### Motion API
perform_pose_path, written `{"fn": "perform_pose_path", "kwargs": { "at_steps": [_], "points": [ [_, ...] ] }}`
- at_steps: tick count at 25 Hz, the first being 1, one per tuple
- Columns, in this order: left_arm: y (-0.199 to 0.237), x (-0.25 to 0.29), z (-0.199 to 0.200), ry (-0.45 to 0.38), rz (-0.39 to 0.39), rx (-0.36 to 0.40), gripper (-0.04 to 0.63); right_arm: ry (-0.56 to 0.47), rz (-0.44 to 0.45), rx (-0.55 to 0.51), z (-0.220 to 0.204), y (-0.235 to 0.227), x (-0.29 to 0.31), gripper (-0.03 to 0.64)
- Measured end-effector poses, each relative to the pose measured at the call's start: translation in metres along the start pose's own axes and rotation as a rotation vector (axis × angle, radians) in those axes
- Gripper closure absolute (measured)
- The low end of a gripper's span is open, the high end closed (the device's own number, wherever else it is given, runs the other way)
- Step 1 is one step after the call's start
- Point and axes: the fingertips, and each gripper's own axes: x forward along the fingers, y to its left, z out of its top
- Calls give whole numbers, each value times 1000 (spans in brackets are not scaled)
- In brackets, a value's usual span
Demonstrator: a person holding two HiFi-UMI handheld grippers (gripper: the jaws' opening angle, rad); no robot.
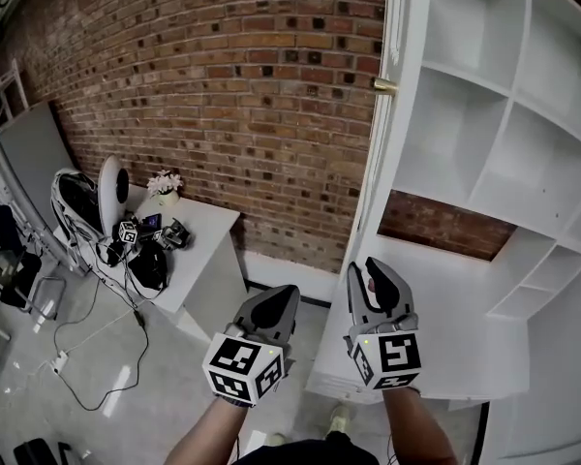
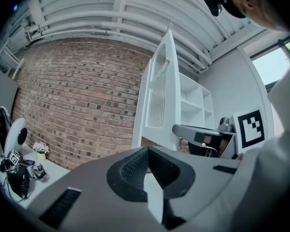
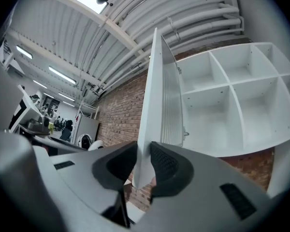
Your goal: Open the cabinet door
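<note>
The door [image 1: 376, 172] stands swung well out from the cabinet [image 1: 511, 95], edge-on to the head view, so the bare white shelves are fully exposed. By the look of it the task is largely done. Its small brass knob [image 1: 384, 85] sits high on the door, on the side away from the cabinet, and nothing touches it.

The right gripper [image 1: 368, 265] is low at the cabinet's front. Its jaws are pinching the door's free edge near the bottom corner, one pad on each face. The right gripper view shows the panel [image 3: 159, 95] rising straight from between them. Gripping the edge rather than the knob probably gives a firm hold for swinging the door.

The left gripper [image 1: 283, 294] hangs beside it, further from the cabinet. Its jaws are pressed together on nothing, apparently just kept clear of the door's sweep.
</note>
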Motion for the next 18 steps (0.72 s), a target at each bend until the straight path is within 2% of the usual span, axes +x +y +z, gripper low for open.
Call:
{"fn": "perform_pose_path", "kwargs": {
  "at_steps": [9, 18],
  "points": [
    [15, -14, -1, -8, 26, -9, 592, 2, 7, -18, 0, 17, 13, 531],
    [3, -14, -5, -5, -13, -17, 592, 19, 28, -25, -1, 20, 4, 543]
  ]
}}
